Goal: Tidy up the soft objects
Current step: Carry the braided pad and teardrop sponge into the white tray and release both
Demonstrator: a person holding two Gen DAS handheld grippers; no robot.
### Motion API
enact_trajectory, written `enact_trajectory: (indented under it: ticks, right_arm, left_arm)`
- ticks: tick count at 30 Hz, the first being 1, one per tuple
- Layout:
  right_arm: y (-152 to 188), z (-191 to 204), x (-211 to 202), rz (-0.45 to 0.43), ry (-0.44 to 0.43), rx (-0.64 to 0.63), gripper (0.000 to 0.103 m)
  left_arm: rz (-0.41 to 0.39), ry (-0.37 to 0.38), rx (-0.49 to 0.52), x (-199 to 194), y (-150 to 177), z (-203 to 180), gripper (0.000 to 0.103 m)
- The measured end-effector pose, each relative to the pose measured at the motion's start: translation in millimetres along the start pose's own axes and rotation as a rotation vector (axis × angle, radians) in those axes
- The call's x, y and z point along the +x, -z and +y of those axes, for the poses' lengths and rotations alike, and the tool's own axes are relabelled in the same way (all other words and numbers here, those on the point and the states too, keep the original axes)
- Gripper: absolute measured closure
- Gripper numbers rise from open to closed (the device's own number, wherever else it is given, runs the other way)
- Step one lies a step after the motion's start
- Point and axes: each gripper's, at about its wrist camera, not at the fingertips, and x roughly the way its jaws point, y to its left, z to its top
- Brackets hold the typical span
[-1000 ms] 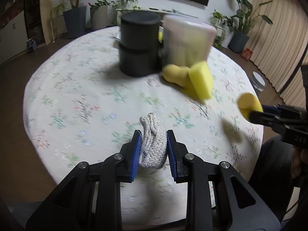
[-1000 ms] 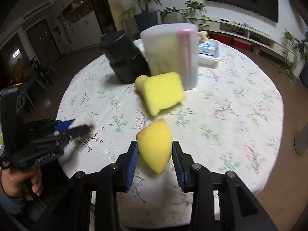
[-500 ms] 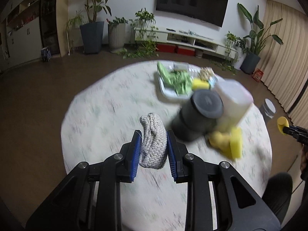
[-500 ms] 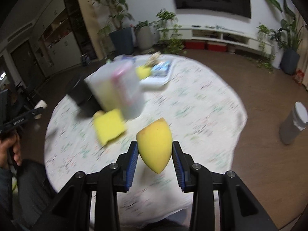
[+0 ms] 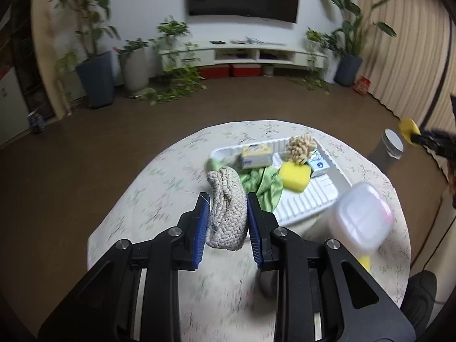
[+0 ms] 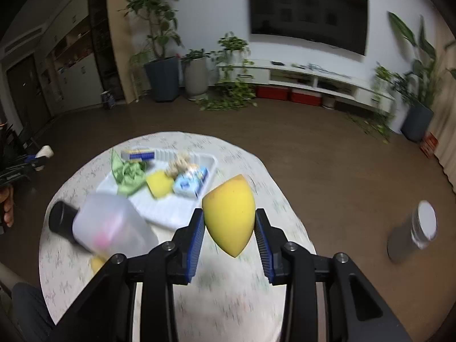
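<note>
My left gripper (image 5: 227,222) is shut on a beige braided rope coil (image 5: 226,208) and holds it high above the round table (image 5: 159,199). My right gripper (image 6: 230,230) is shut on a yellow teardrop sponge (image 6: 230,216), also high above the table (image 6: 256,168). A white ridged tray (image 5: 307,199) holds a green cloth (image 5: 265,183), a yellow sponge (image 5: 294,176), a tan loofah ball (image 5: 301,147) and small boxes. The tray also shows in the right wrist view (image 6: 171,208).
A translucent lidded container (image 5: 360,218) stands on the table right of the tray, with a black cylinder (image 6: 58,219) beside it. A grey bin (image 6: 413,235) stands on the floor to the right. Plants and a TV cabinet line the far wall.
Both grippers have risen well above the table with their objects still held. The views now look down on the tray and containers from farther back.
</note>
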Motion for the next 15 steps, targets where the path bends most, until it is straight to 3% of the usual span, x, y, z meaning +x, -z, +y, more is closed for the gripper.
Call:
enact_trajectory:
  ticks: [7,15]
  right_arm:
    - [-65,43,78,0.073,-0.063,-0.126,0.065]
    - [-83,100,170,0.209,-0.142,-0.281,0.065]
  left_arm:
    - [0.098,0.101,0.095,73,-18,-19,0.079]
    - [0.184,0.14,0.152,127,-4,-24,0.079]
